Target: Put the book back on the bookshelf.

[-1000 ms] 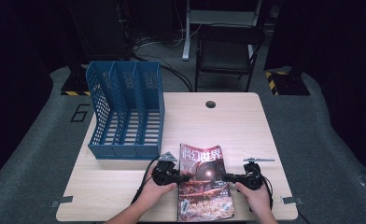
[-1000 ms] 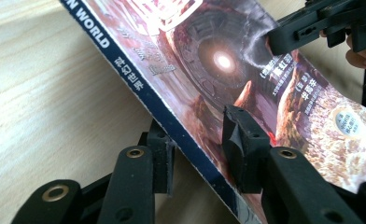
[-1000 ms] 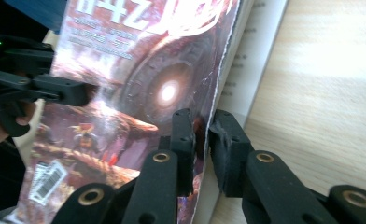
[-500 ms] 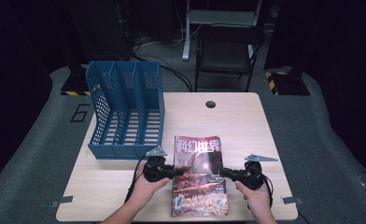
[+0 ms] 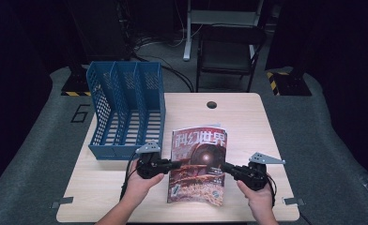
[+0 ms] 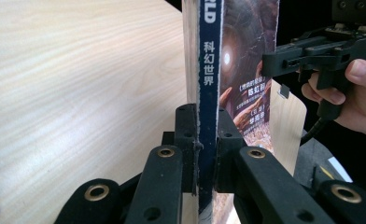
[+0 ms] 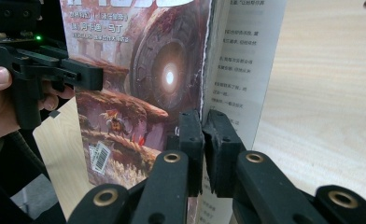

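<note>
I hold a magazine (image 5: 198,164) with both of my grippers, one on each side. My left gripper (image 5: 172,165) pinches the blue spine edge, and its jaws have just been closing on it; in the left gripper view the spine (image 6: 208,93) sits tight between the two black pads. My right gripper (image 5: 227,167) pinches the open page edge, and its jaws have just been closing too; in the right gripper view the cover edge (image 7: 205,70) is squeezed between the pads. The magazine is near the front edge of the wooden table (image 5: 248,122), about in the middle, with its cover facing up. A blue file rack (image 5: 126,112) stands at the table's back left, just beside the magazine's far corner.
</note>
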A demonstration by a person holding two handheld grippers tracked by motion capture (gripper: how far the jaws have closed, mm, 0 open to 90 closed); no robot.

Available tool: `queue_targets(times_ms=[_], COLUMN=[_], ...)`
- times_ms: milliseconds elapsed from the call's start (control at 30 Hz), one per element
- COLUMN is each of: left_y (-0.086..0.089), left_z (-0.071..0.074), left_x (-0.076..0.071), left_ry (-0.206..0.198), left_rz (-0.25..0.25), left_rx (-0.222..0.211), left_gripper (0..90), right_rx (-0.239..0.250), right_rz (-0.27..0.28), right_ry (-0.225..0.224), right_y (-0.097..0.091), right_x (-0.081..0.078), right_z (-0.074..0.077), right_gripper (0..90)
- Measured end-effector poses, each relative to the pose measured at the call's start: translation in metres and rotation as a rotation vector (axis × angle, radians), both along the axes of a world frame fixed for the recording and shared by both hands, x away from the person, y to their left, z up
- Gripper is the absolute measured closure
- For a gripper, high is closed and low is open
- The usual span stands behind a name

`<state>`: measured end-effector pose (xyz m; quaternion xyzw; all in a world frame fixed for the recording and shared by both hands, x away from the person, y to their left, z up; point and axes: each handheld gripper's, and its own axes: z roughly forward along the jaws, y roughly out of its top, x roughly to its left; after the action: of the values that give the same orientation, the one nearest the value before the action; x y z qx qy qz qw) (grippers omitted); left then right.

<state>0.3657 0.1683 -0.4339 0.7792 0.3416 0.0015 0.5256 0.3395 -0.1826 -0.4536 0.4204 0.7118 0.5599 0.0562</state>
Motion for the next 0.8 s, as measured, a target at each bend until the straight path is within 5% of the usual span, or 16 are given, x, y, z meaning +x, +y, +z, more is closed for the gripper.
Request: queue_targets(times_ms=[167,433,600,800], left_y=[0.000,-0.001,-0.006,-0.008], left_z=[0.004,0.015,0.017,0.010], left_x=[-0.002,-0.007,-0.012,-0.013], left_ry=[-0.046,-0.125,-0.177,-0.170], left_rz=[-0.004,-0.011,-0.011,-0.020], left_rx=[0.018,0.051,0.078,0.107], left_gripper=[83.6,83.2,82.3,82.2], right_rx=[-0.018,-0.063,-0.077,-0.087], right_rz=[-0.013,-0.033,-0.058,-0.042], right_ry=[-0.022,-0.146,-0.186,-0.186], right_y=[0.002,0.006,0.007,0.006], right_x=[-0.004,-0.012,-0.017,-0.015], right_z=[0.009,0.023,0.027,0.021], right_gripper=[86.1,86.1,86.1,85.9])
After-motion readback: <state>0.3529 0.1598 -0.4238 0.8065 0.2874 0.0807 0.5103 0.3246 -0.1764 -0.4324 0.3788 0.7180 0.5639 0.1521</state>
